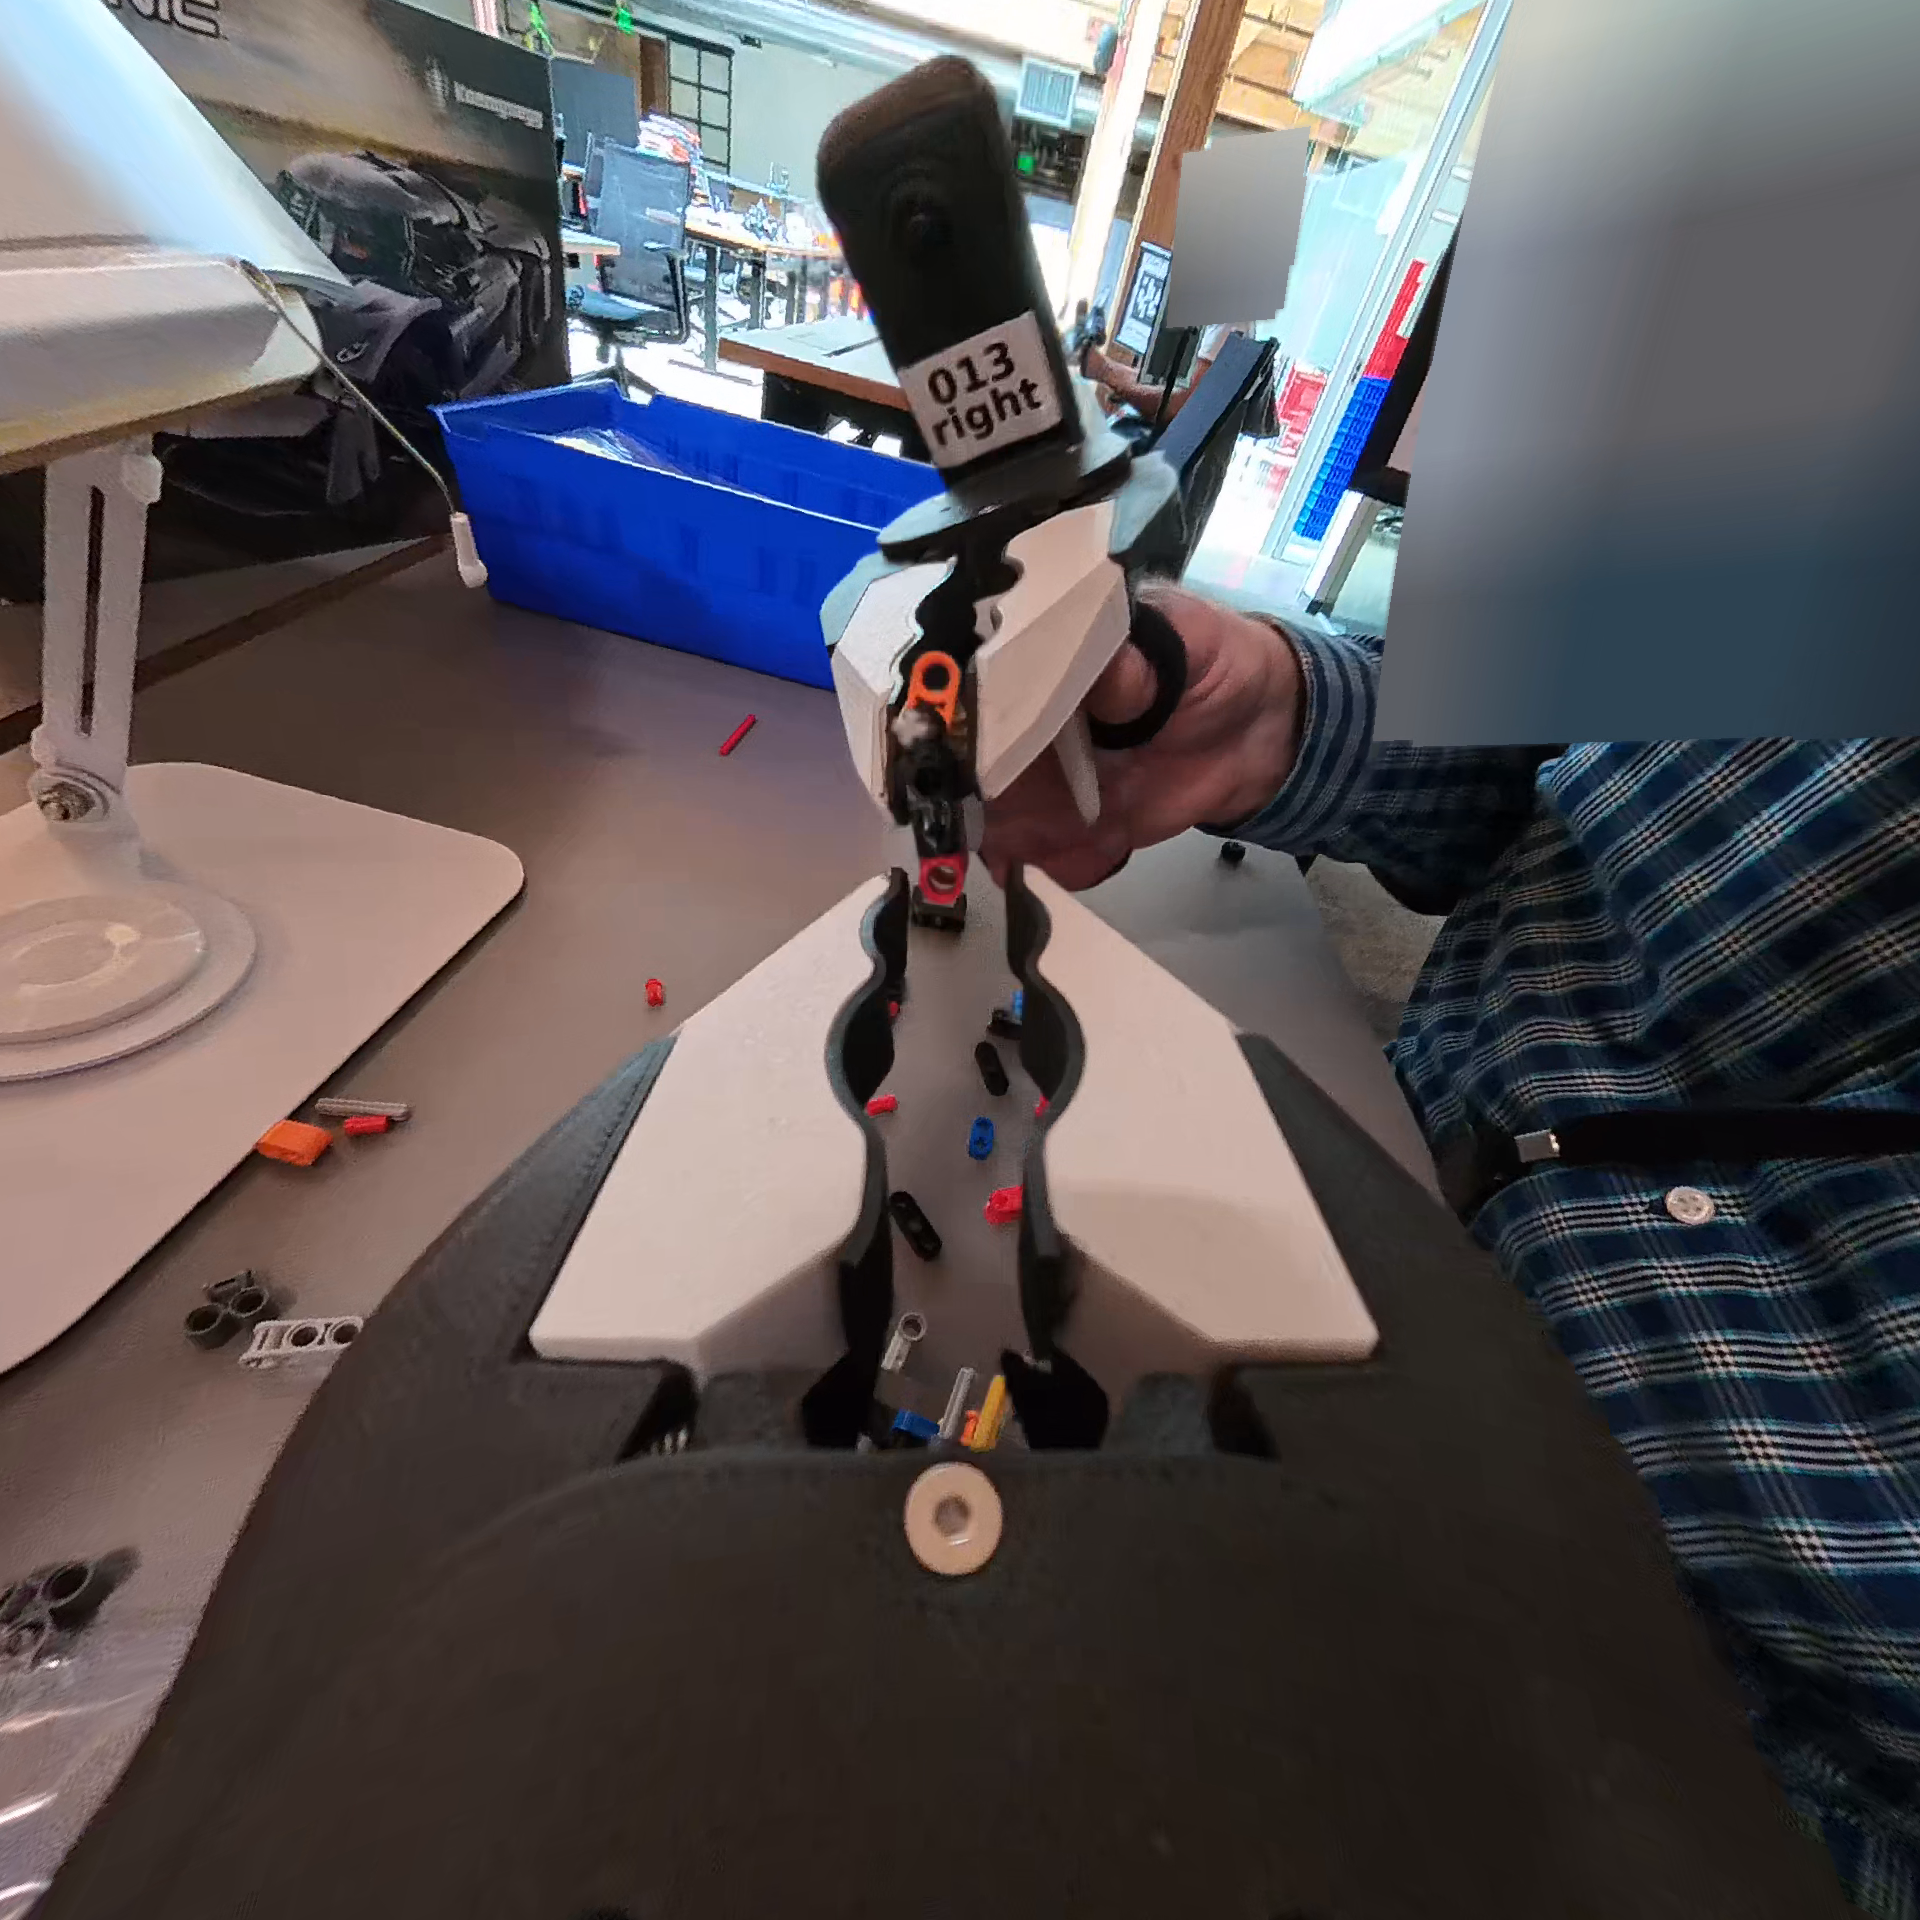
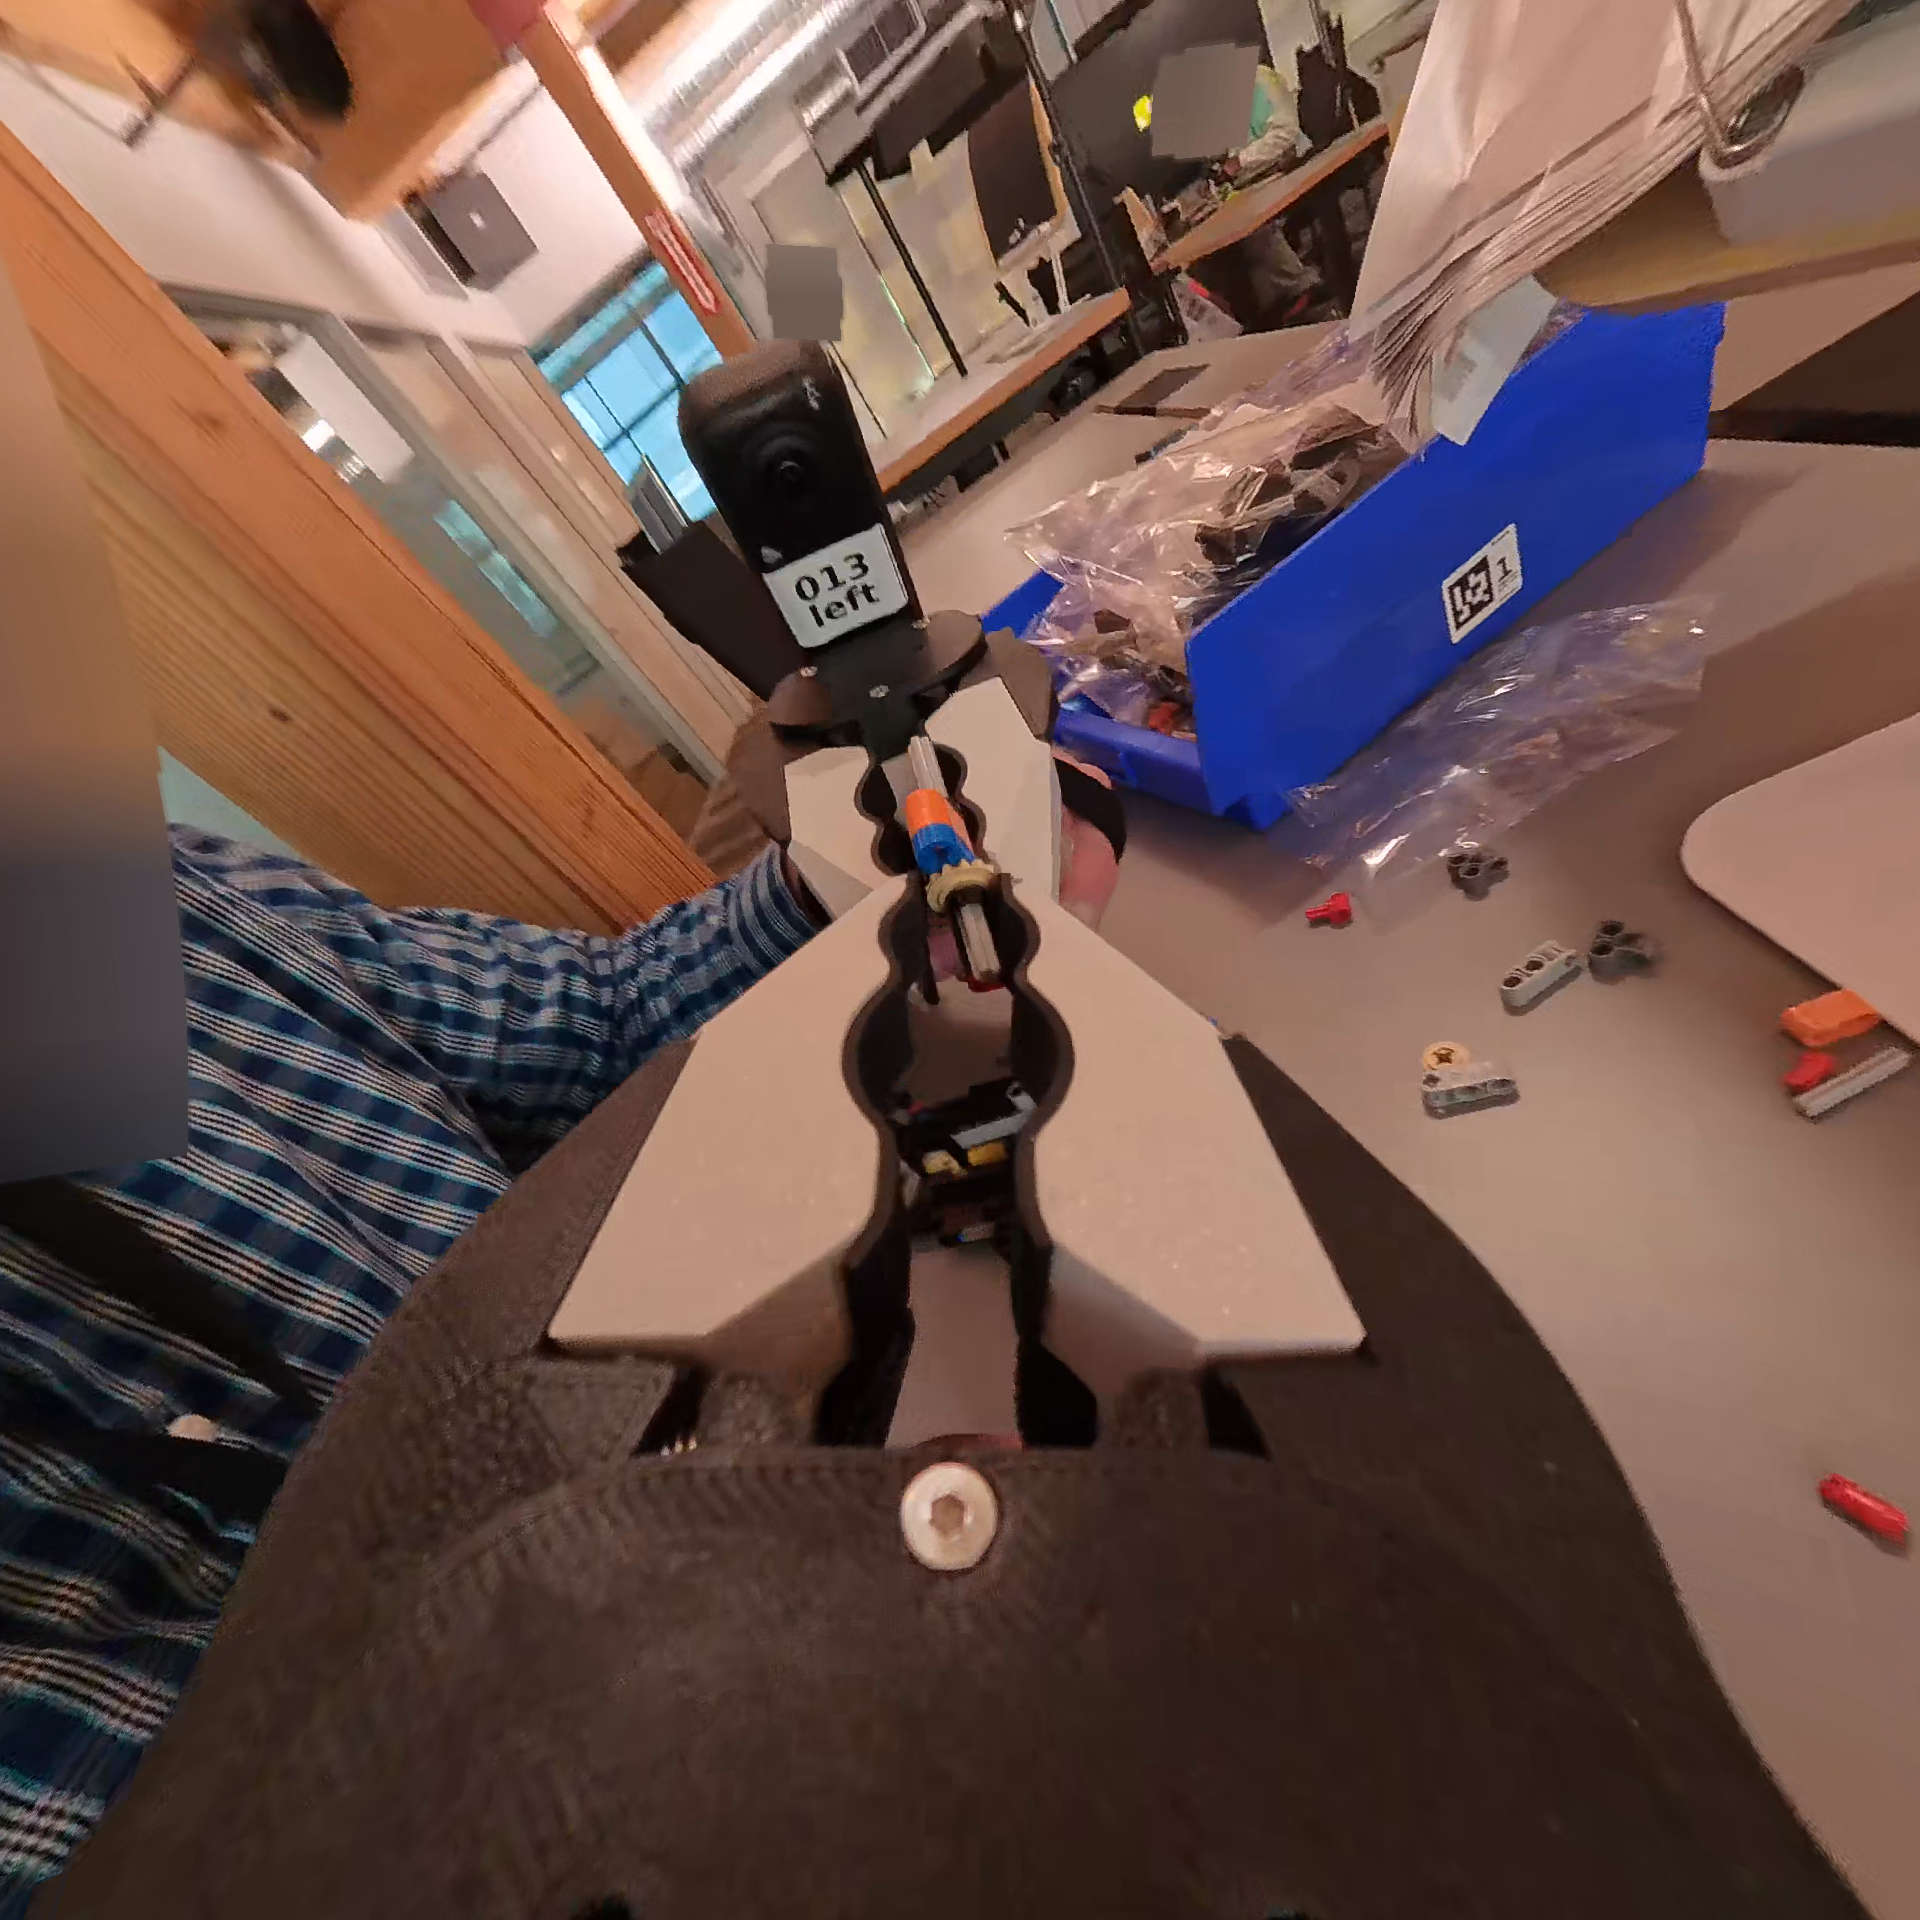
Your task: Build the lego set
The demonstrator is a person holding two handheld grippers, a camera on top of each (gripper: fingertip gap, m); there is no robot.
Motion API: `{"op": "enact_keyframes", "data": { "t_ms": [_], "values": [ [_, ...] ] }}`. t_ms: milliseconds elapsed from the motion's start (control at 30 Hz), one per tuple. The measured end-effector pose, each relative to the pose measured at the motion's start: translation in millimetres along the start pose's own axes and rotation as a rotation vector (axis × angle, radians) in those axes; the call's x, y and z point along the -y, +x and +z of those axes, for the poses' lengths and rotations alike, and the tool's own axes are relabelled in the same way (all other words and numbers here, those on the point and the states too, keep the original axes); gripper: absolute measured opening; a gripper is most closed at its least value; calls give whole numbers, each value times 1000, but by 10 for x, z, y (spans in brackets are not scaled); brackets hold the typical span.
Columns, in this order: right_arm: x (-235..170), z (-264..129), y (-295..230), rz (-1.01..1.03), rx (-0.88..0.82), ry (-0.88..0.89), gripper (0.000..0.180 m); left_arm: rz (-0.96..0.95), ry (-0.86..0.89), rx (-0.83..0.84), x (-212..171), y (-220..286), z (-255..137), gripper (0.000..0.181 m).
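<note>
My right gripper (image 1: pixel 940 800) is shut on a black lego assembly (image 1: pixel 938 769) with an orange part on top and a red part at the bottom. It holds the assembly upright above the grey table, just past my left fingertips. In the right wrist view the assembly (image 2: pixel 961 1132) sits deep between my right gripper's (image 2: pixel 953 899) fingers. My left gripper (image 1: pixel 953 888) is shut on a grey axle (image 2: pixel 928 821) that carries orange, blue and tan parts. The axle also shows near the base of the left gripper's fingers (image 1: pixel 961 1397). The two grippers face each other tip to tip, and the axle end points at my right gripper.
A blue bin (image 1: pixel 644 520) with plastic bags (image 2: pixel 1195 520) stands at the back. A white stand base (image 1: pixel 208 987) lies at the left. Loose pieces lie on the table: an orange part (image 1: pixel 294 1141), grey connectors (image 1: pixel 234 1309) and a red pin (image 1: pixel 738 734). A person in a plaid shirt (image 1: pixel 1662 1247) sits at the right. The grippers are tip to tip, or close to it.
</note>
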State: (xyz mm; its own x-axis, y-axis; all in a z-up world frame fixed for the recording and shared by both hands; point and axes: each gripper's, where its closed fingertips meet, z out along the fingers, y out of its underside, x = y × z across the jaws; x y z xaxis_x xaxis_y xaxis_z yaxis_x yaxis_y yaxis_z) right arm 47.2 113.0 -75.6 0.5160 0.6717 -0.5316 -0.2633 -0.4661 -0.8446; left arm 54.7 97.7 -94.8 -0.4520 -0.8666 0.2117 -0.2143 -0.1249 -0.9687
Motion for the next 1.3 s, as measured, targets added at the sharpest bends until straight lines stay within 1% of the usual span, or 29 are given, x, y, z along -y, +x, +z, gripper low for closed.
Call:
{"op": "enact_keyframes", "data": {
  "t_ms": [67, 233, 333, 467, 567, 633, 733, 867, 967, 1133, 1300],
  "values": [
    [25, -11, 14, 38, 17, 19, 10, -16, 5, -7, 3, -7, -6, 19],
    [2, 12, 36, 74, 26, 3, 9, -20, 14, 7, 8, -39, -13, 7],
    [9, 26, 25, 59, 21, -3, 9, -31, 25, -6, 17, -38, -29, 5],
    [23, 35, 43, 35, -14, -20, 9, -54, 40, -6, 24, -65, -33, 5],
    [11, 52, 64, 5, -51, -47, 10, -65, 52, -14, 38, -64, -38, 11],
    [0, 69, 62, -10, -69, -66, 10, -45, 42, 4, 19, -86, -43, 6],
    [10, 85, 56, -68, -105, -80, 11, -45, 53, 0, 32, -93, -61, 5],
    [83, 93, 36, -142, -154, -74, 16, -108, 128, -44, 120, -91, -105, 5],
    [120, 107, 36, -180, -180, -70, 16, -154, 168, -73, 162, -106, -145, 5],
    [173, 169, 19, -199, -175, -60, 11, -175, 181, -117, 168, -68, -142, 5],
    [190, 196, 13, -221, -178, -71, 10, -159, 185, -85, 183, -105, -158, 6]
  ]
}}
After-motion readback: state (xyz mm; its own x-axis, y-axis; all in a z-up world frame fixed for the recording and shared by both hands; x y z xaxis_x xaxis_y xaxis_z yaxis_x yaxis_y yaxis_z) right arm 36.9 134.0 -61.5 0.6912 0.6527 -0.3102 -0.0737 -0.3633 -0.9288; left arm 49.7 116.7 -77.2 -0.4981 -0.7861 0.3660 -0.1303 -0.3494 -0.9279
